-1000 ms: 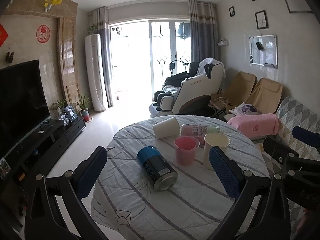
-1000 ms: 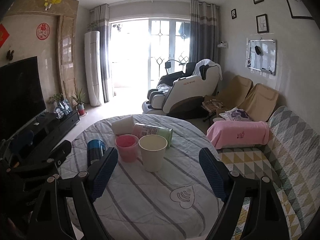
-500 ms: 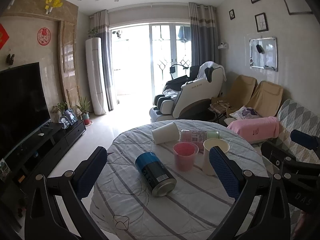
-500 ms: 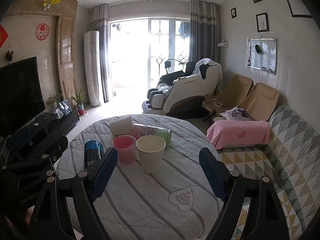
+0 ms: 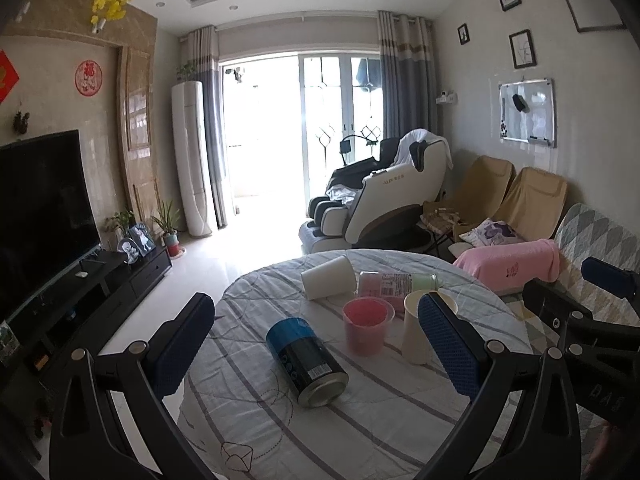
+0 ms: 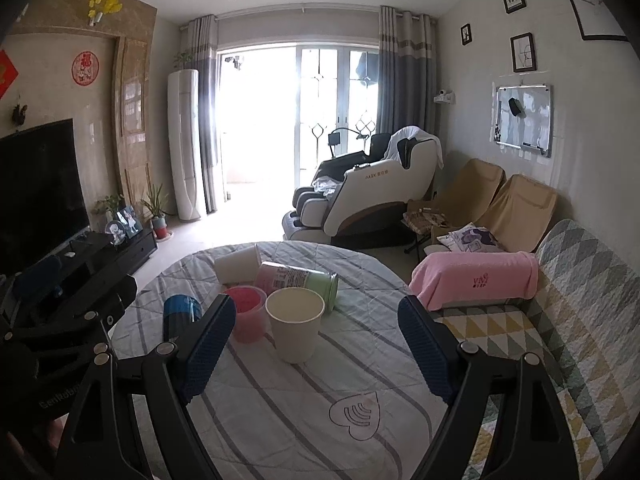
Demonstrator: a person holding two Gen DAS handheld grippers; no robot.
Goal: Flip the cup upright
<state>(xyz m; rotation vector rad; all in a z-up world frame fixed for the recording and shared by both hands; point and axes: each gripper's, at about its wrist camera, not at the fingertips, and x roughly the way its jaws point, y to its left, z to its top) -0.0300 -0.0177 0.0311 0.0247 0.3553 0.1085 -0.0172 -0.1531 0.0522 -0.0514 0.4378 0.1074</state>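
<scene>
Both our grippers, left gripper (image 5: 316,344) and right gripper (image 6: 316,344), hang wide open and empty above the near edge of the round striped-cloth table (image 6: 280,420). Toward its far edge, the white paper cup (image 5: 329,278) lies on its side, touching the pink-and-green canister (image 5: 396,282).

Left tool (image 5: 316,344) and right tool (image 6: 316,344) both gape wide, gripping nothing.
</scene>
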